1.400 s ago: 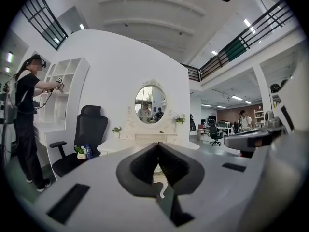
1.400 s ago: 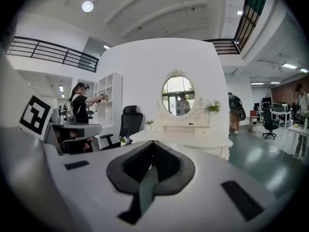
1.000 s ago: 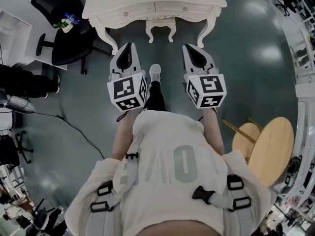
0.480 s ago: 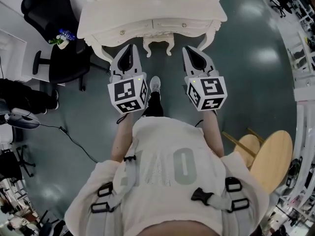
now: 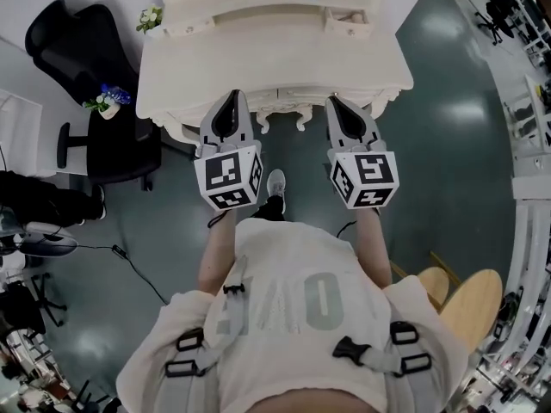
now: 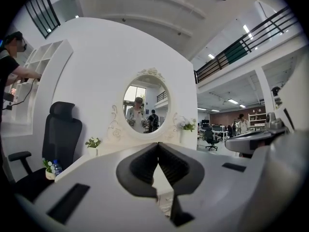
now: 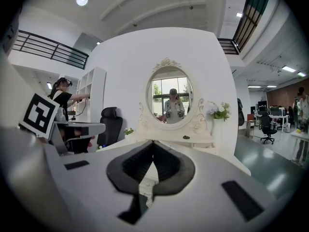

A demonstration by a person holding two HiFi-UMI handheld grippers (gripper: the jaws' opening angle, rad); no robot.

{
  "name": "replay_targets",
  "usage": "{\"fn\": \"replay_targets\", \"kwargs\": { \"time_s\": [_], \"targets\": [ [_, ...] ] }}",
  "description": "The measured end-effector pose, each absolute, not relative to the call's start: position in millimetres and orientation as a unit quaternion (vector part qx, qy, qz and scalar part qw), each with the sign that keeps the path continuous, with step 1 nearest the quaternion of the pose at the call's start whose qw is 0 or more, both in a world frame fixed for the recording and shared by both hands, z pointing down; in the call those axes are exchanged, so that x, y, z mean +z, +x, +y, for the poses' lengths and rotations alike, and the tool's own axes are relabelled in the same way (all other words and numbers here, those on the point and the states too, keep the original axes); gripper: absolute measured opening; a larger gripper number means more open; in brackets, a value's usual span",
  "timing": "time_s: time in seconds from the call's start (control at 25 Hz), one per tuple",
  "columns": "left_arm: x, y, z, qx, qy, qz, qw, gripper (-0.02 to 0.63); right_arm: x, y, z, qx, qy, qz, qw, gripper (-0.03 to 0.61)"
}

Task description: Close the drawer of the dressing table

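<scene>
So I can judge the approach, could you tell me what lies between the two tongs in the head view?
In the head view, only the dressing table's carved front edge lies between the left tongs and right tongs, with floor below it.

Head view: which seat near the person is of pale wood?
The round stool at the lower right; the office chair left of the dressing table is black.

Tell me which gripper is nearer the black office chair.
Left. The left gripper is at the dressing table's front edge, toward the side where the black office chair stands. The right gripper is at the same edge, farther from the chair.
</scene>
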State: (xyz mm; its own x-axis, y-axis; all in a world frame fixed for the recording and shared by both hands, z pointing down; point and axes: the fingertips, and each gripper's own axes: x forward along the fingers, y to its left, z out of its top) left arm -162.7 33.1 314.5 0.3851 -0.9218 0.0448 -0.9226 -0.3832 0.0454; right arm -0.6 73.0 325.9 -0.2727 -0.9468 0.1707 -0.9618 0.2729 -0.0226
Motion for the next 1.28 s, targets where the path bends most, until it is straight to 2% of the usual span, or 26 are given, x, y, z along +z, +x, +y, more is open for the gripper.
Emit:
{"fn": "replay_targets", "kwargs": {
  "time_s": [0.16, 0.48, 0.56, 0.8, 0.88, 1.28],
  "targets": [
    [310.3, -165.4, -26.8, 0.005, 0.83, -0.556, 0.03, 0.018, 321.0, -3.7, 11.7, 0.05, 0.603, -0.792, 0.078, 0.009],
    [307.9, -173.1, -106.7, -0.002, 0.827, -0.561, 0.04, 0.018, 322.4, -15.4, -72.9, 0.067, 0.608, -0.789, 0.059, 0.019],
    [307.9, -174.7, -116.6, -0.006, 0.826, -0.563, 0.041, 0.018, 324.1, -18.5, -84.0, 0.071, 0.607, -0.79, 0.056, 0.042],
    [309.0, -168.7, -131.3, -0.006, 0.822, -0.568, 0.044, 0.018, 329.0, -19.9, -101.6, 0.084, 0.592, -0.8, 0.054, 0.043],
    [307.9, -167.6, -136.2, -0.008, 0.819, -0.573, 0.044, 0.018, 327.5, -22.6, -107.6, 0.079, 0.58, -0.809, 0.053, 0.01],
    [308.1, -161.0, -161.1, -0.018, 0.795, -0.605, 0.041, 0.018, 321.3, -27.9, -135.4, 0.054, 0.535, -0.841, 0.057, 0.009]
  ]
}}
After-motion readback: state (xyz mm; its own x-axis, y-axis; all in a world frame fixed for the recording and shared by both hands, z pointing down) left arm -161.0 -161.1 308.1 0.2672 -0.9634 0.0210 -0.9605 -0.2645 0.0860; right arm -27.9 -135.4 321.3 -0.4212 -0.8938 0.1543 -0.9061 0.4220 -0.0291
